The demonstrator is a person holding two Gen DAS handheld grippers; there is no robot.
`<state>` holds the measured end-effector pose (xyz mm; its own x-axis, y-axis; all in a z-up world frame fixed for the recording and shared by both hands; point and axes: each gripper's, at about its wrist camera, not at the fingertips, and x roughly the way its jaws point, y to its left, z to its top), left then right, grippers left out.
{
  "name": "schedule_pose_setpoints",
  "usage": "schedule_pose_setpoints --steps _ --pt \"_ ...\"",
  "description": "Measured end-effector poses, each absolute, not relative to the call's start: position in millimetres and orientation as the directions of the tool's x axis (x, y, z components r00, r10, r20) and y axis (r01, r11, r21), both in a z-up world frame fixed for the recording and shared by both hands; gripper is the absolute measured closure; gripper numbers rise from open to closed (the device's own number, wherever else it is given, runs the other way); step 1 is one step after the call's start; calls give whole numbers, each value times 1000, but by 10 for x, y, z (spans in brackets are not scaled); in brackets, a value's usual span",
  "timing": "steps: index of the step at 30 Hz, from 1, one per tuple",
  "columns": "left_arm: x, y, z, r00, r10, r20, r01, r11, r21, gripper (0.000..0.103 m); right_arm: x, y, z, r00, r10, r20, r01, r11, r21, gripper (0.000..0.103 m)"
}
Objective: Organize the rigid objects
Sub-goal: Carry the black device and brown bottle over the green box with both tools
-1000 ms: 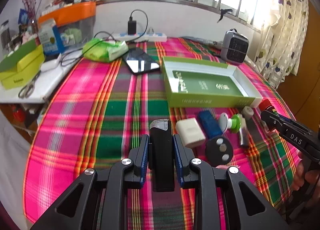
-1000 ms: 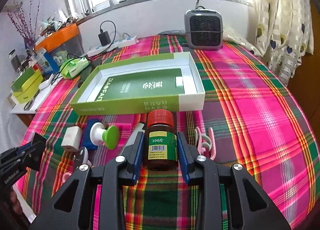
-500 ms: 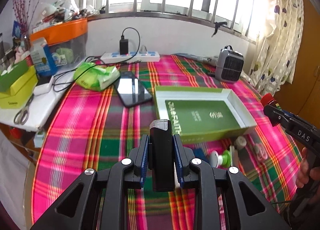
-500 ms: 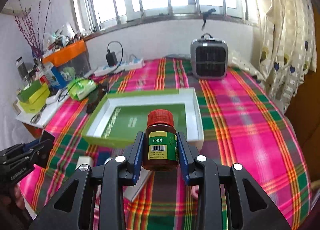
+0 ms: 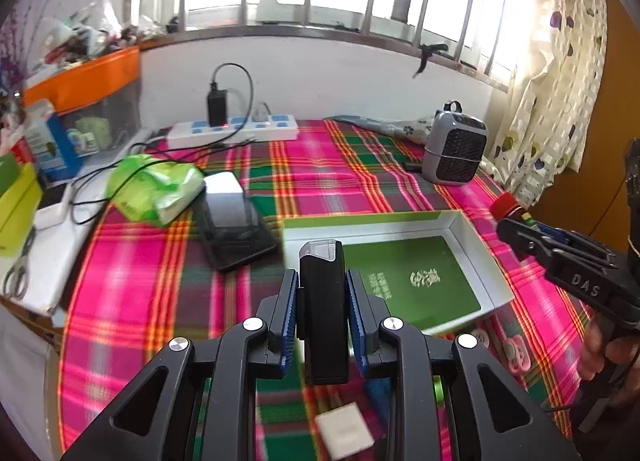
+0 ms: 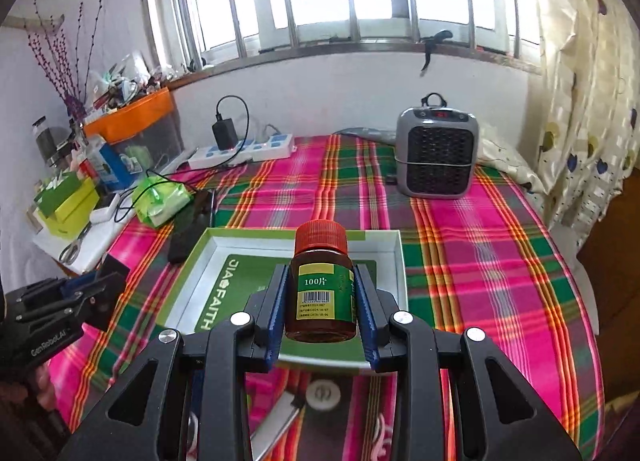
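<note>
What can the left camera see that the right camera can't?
Only the left camera shows the black lighter clamped in the left gripper and a white charger below. Only the right camera shows the pill bottle's label, a knife and purple branches. Both show the green box, heater and power strip.

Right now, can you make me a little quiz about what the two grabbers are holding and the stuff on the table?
1. True or false: the left gripper holds a black lighter-like device.
2. What colour is the cap of the brown pill bottle in the right gripper?
3. What lies on the plaid cloth below both grippers? A) green tray box B) grey heater C) power strip

Key: 1 true; 2 red; 3 A.
</note>
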<state>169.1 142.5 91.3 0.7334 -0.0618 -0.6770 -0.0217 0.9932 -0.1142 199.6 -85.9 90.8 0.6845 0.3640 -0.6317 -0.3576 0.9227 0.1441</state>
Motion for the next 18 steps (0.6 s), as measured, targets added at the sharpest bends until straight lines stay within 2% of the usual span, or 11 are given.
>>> schedule_pose_setpoints --steps 18 --pt "2626 1255 374 624 -71 -778 -6 995 -95 81 2775 -761 420 588 309 -747 -342 932 116 70"
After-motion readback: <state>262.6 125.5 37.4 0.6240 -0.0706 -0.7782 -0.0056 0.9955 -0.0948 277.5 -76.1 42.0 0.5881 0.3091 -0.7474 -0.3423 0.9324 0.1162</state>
